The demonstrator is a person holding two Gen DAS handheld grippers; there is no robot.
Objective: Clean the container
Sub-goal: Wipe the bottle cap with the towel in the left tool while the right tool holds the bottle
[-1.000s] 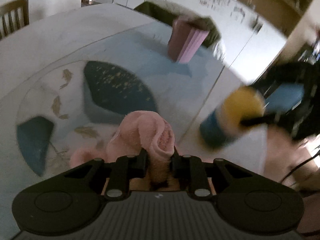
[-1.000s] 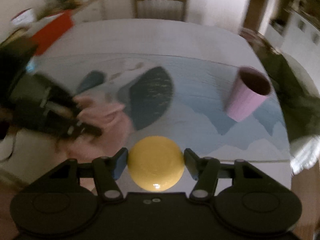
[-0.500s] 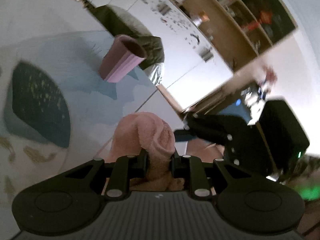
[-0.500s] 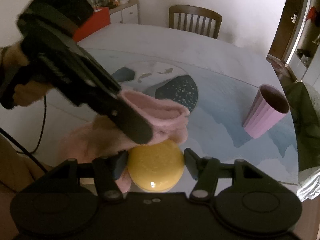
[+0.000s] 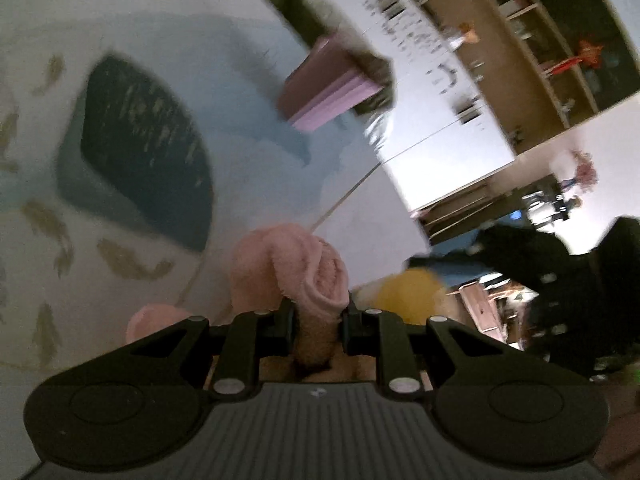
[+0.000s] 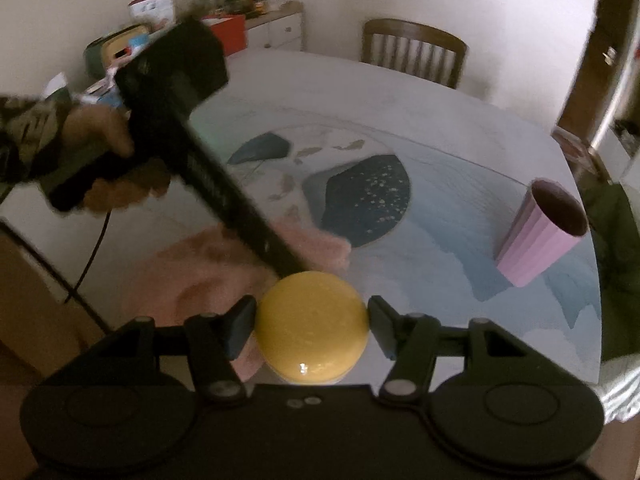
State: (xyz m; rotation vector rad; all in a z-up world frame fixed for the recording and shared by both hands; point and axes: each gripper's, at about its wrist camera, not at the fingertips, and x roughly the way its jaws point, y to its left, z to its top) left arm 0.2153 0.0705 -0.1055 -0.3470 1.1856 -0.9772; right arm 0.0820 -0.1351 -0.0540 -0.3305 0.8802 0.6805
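My left gripper is shut on a bunched pink cloth, which bulges ahead of the fingers. In the right wrist view that cloth hangs just left of and behind a round yellow container, and the left gripper's black body slants down to the container's top edge. My right gripper is shut on the yellow container. In the left wrist view the same container shows blurred to the right of the cloth. Whether cloth and container touch is unclear.
A ribbed lilac cup stands upright on the patterned tablecloth at the right. A wooden chair sits at the table's far side. A person's hand grips the left tool. Cluttered cabinets line the far wall.
The left gripper with the pink cloth has swung across the container, the cloth now lower and left of it. The right gripper keeps hold of the yellow container in place.
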